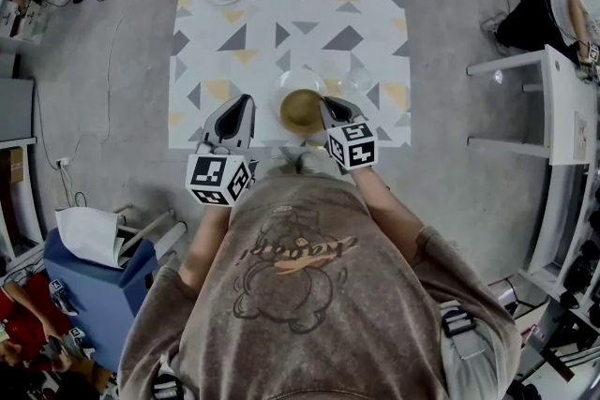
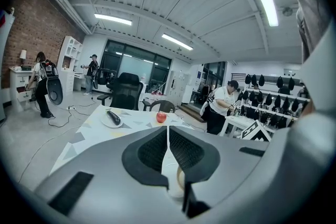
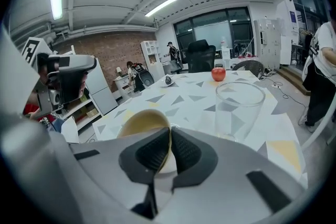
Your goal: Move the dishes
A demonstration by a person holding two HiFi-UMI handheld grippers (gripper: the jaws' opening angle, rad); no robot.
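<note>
At the surface's (image 1: 281, 23) near edge, right gripper (image 3: 169, 134) clamps the tan bowl (image 1: 300, 111) by its rim; left gripper (image 2: 168, 136) closed, empty.

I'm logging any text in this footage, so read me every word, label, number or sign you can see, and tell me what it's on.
No text can be read for certain.
Shirt: a cursive word across a cartoon print, too distorted to read.
Left marker cube: black-and-white square patterns only, no letters or numbers.
Right marker cube: the same, patterns only.
Table: triangle pattern, no lettering.
</note>
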